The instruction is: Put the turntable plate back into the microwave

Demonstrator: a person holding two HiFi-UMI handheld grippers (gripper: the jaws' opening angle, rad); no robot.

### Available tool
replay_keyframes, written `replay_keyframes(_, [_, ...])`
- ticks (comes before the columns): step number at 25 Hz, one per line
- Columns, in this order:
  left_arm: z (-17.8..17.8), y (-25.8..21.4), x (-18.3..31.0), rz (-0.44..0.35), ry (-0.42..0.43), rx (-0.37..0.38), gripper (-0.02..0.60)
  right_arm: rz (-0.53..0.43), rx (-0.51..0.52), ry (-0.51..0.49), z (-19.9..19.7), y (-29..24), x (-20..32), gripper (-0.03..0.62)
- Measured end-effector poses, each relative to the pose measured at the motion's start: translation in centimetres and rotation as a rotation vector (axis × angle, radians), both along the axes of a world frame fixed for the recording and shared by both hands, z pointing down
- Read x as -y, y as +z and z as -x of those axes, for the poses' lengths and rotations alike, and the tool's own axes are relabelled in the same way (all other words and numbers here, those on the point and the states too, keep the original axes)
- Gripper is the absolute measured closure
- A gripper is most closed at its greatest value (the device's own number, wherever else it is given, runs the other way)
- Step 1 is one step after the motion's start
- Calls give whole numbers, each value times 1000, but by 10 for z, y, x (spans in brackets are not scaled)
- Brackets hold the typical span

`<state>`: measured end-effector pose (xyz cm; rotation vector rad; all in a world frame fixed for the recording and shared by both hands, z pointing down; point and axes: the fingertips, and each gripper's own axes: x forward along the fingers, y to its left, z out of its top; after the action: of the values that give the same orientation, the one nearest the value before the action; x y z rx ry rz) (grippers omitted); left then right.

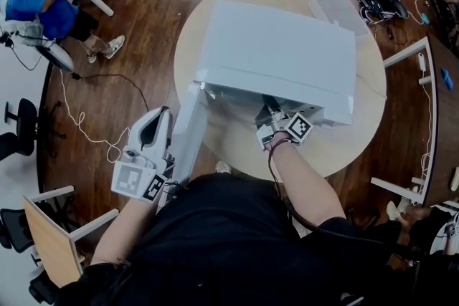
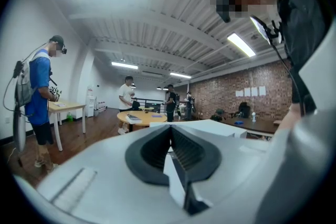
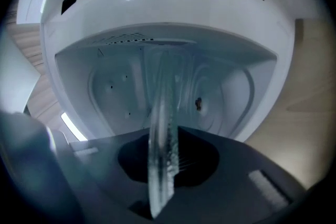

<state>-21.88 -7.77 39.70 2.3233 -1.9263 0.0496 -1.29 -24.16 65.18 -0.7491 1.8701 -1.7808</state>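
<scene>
The white microwave (image 1: 276,54) sits on the round table (image 1: 344,147) with its door (image 1: 188,136) swung wide open to the person's left. The right gripper (image 1: 275,115) is pushed up to the mouth of the oven, under the front lip of its top. In the right gripper view its jaws are clamped on the glass turntable plate (image 3: 160,113). The plate shows edge-on to that camera, a thin clear blade rising in front of the pale oven cavity (image 3: 220,92). It is held off the cavity floor, and how far past the opening it reaches I can't tell. The left gripper (image 1: 154,131) hangs just outside the open door, its jaws closed together on nothing. It points out across the room, where a person in a blue shirt (image 2: 39,86) stands at a desk.
</scene>
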Motion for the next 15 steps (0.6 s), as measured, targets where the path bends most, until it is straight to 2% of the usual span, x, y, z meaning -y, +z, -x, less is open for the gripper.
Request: replay_keyframes(15, [10,8,-3,30,-13,0,579,-1,1,83,8,2,27,566])
